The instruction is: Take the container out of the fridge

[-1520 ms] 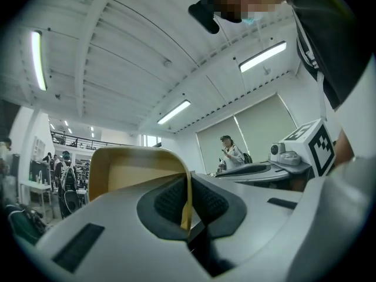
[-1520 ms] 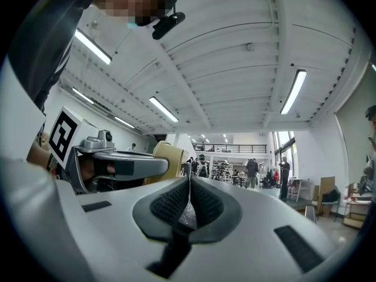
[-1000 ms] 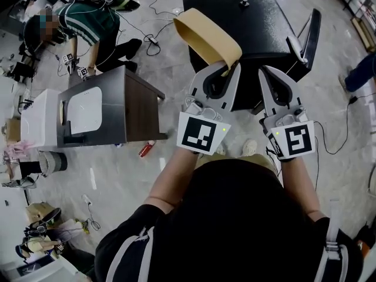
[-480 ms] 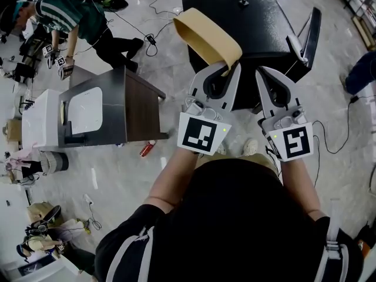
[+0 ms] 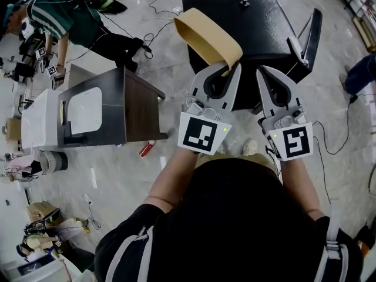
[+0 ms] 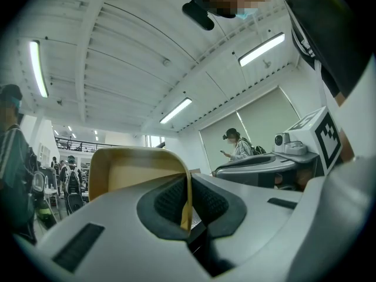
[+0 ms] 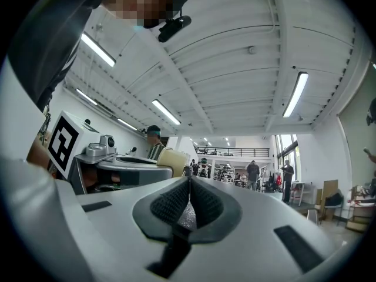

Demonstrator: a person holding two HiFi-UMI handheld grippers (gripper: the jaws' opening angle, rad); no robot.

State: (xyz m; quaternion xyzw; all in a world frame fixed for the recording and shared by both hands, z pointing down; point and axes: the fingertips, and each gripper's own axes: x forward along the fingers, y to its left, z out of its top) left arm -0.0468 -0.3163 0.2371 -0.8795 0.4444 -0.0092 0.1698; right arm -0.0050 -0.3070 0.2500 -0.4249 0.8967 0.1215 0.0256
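In the head view a tan, open-topped container (image 5: 207, 35) hangs above the black fridge (image 5: 241, 22), whose door (image 5: 306, 37) stands open to the right. My left gripper (image 5: 228, 68) is shut on the container's rim. In the left gripper view the thin tan wall (image 6: 187, 201) is pinched between the ribbed pads, and the container (image 6: 132, 172) rises to the left. My right gripper (image 5: 264, 72) is held beside it, apart from the container. Its pads (image 7: 189, 200) meet with nothing between them. In the right gripper view the container (image 7: 172, 160) shows at the left.
A dark wooden cabinet (image 5: 120, 107) and a white appliance (image 5: 36, 119) stand on the left. A red can (image 5: 145, 149) lies on the marble floor. Cables trail near the fridge. A person in a striped shirt (image 5: 61, 13) bends over at the top left.
Both grippers and the container have barely moved. The person in the striped shirt at the top left has shifted and turned.
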